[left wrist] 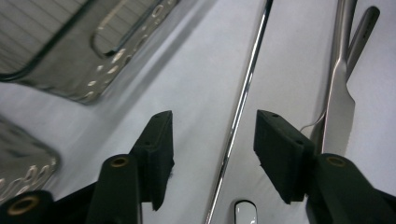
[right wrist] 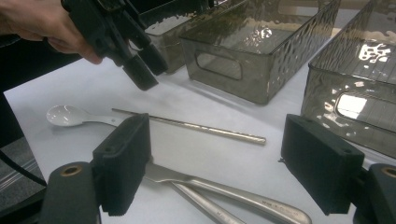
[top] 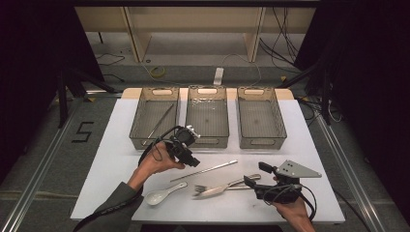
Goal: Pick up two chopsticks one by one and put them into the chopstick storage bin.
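Note:
A metal chopstick [top: 204,170] lies on the white table [top: 300,145] in front of three clear grey bins. My left gripper [top: 191,159] hangs open just above its left part; in the left gripper view the chopstick [left wrist: 243,98] runs up between the two spread jaws of my left gripper [left wrist: 212,144]. A white spoon [top: 162,194], a fork [top: 202,189] and a knife [top: 227,186] lie nearer the front edge. My right gripper [top: 257,175] is open at the handle ends [right wrist: 224,193] of that cutlery, holding nothing; its own view shows my right gripper [right wrist: 222,163] low over them.
The left bin [top: 145,126] holds one chopstick [top: 159,122]. The middle bin [top: 208,137] and the right bin [top: 260,141] look bare inside. The left gripper [right wrist: 140,60] and its hand appear at the top left of the right gripper view.

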Motion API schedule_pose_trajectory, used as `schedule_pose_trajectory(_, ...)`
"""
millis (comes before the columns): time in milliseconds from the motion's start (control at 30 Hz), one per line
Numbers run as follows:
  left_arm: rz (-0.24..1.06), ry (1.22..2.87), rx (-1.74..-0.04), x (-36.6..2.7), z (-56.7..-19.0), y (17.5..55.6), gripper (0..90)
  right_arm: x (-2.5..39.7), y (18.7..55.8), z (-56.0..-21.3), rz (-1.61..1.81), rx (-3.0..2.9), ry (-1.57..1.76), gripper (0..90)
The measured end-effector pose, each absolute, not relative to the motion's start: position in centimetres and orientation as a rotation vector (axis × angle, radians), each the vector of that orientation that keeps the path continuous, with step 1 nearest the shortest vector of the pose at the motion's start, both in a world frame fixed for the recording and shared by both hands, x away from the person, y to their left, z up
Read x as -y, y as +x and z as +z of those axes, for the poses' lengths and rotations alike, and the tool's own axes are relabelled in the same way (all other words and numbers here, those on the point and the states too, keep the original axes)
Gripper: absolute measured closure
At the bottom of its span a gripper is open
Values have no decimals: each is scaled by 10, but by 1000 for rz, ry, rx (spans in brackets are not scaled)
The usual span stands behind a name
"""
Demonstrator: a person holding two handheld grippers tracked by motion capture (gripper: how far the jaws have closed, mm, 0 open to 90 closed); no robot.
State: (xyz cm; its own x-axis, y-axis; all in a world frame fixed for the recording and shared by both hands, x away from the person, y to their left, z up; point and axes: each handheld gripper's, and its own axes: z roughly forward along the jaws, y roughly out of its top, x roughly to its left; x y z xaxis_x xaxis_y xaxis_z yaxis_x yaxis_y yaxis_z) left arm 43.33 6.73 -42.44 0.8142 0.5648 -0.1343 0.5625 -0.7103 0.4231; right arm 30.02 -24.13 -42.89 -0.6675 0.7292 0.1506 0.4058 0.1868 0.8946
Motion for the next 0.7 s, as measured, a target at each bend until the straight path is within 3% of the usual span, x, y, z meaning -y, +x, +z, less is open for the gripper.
schedule_pose_trajectory(700, -44, 2689, -735, -43, -454, 429, 691, 240, 300, -429, 1472, -2163, 1071, 252)
